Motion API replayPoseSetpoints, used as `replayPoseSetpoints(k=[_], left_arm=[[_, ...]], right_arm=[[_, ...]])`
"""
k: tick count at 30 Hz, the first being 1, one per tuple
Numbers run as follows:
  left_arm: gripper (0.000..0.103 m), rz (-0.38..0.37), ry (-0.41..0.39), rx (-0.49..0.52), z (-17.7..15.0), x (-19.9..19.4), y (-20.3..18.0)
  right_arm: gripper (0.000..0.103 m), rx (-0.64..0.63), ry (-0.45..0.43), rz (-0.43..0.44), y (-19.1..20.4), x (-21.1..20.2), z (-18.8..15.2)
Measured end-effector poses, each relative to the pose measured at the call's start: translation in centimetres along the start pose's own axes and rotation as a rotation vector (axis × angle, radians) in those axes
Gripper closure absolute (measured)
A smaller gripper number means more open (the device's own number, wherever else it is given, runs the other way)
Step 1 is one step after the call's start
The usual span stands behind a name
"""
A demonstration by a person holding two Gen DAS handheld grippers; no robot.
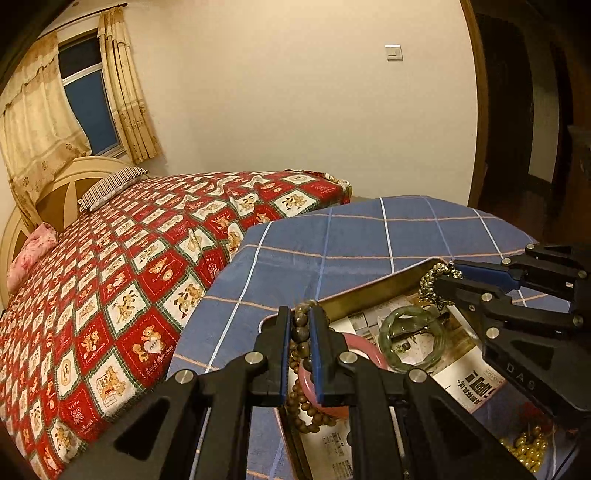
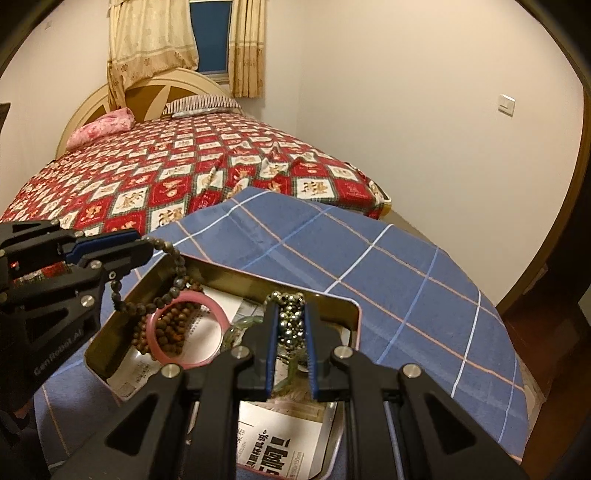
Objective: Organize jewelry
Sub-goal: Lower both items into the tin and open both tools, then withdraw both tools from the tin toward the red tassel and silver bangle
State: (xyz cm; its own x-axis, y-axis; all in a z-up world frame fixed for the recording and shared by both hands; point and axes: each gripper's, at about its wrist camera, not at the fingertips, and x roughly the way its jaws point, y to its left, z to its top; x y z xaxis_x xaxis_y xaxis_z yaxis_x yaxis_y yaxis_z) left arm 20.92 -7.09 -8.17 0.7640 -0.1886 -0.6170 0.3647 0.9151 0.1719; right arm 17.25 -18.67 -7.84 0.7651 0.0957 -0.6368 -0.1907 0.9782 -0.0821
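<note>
Bedrm: red quilted bed (image 2: 192,166), curtained window (image 2: 211,35), cream walls.

My left wrist camera looks close over the tin (image 1: 369,295) from its left; my right one faces the bed (image 2: 207,162). Both share the tin (image 2: 229,273), bench (image 2: 406,266) and bed (image 1: 122,258).

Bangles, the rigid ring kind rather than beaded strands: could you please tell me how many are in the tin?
2: a pink bangle on the tin's left side among the brown beads, and a green bangle beside it, nearer the middle. Others may be hidden.
</note>
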Motion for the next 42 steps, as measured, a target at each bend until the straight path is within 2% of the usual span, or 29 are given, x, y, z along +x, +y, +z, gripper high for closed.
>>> replayPoseSetpoints(k=[13,15,16,17,18,19,20,32,42], left_arm=[[0.093,0.002,0.037,0.034,-0.4,1.2,-0.6],[0.088,0.014,0.044,0.038,-0.4,1.2,-0.8],[0.074,0.026,0.038,0.038,-0.4,1.0,-0.8],[0.052,0.029,0.031,0.037,-0.5,0.8,-0.8],[0.041,0.045,0.015,0.036,-0.5,0.4,-0.8],[0.025,0.068,-0.009,0.035,-0.5,0.0,-0.8],[0.023,0.077,-0.026,0.034,-0.6,-0.5,-0.7],[0.023,0.093,0.014,0.011,-2.8,-1.3,-0.4],[0.023,0.124,-0.025,0.033,-4.2,-4.7,-1.3]], right_arm=[[0.086,-0.019,0.029,-0.017,0.0,1.0,-0.5],[0.08,-0.017,0.023,-0.021,-0.1,0.8,-0.5],[0.076,-0.012,0.025,-0.02,-0.2,0.7,-0.6],[0.067,-0.009,0.023,-0.021,-0.3,0.6,-0.6],[0.059,-0.006,0.019,-0.025,-0.5,0.4,-0.7],[0.057,-0.001,0.014,-0.026,-0.6,0.2,-0.8],[0.056,0.004,0.014,-0.025,-0.8,0.0,-0.9],[0.051,0.056,0.016,-0.054,-2.2,-1.9,-2.4],[0.049,0.086,0.02,-0.06,-3.0,-3.7,-4.5]])
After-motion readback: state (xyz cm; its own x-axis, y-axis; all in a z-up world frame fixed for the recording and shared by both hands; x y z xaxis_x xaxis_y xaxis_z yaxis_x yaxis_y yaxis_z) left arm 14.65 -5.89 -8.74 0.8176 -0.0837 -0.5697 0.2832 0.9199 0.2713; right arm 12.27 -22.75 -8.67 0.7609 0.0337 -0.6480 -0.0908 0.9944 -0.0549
